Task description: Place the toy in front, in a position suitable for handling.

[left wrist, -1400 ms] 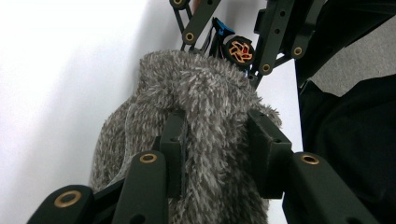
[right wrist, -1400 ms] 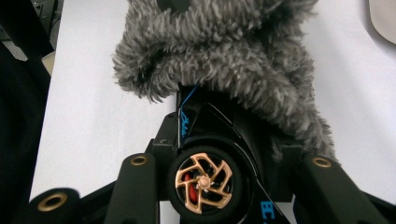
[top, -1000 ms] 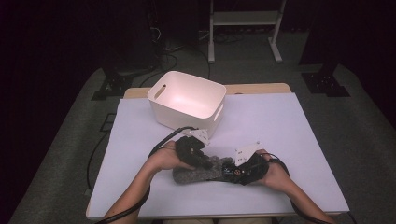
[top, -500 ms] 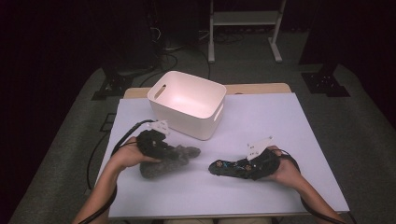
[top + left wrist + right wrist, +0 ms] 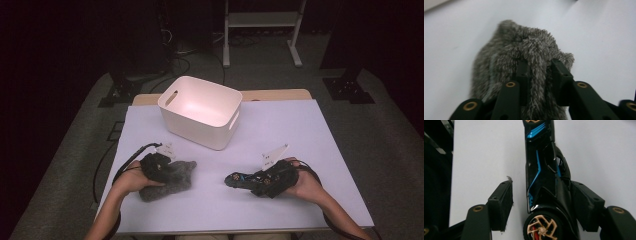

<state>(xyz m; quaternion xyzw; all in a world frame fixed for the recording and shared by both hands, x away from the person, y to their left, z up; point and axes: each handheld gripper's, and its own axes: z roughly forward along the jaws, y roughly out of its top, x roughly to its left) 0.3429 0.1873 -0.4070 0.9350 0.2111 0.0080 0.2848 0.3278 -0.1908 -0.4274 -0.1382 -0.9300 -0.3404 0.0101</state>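
- High view: L gripper (image 5: pixel 174 169) lies low on the table (image 5: pixel 310 150) at the near left, on top of a fuzzy grey cloth (image 5: pixel 167 189).
- Left gripper view: a fold of the fur sits pinched btw the two jaws. They have just been opening a bit, but both pads touch fur, so it's gripped.
- R gripper (image 5: pixel 250 179) is at the near right, pointing in toward the middle, w/ a black and blue toy car (image 5: pixel 236 179) btw its jaws.
- Right gripper view: these jaws have just been opening too. One pad stands off the car w/ a gap, so the jaws are apart and the car is loose on the table.
- Step, I think: both things are being set down and let go, well apart from each other.
- Next, prob: open L wider so the fur drops free, then pull both grippers straight back, no dragging, no rolling the car.
- White bin (image 5: pixel 200 132) stands behind, apart from both things. Looks empty.
- Count: 1 fuzzy cloth, 1 toy car, 1 bin, 2 grippers.
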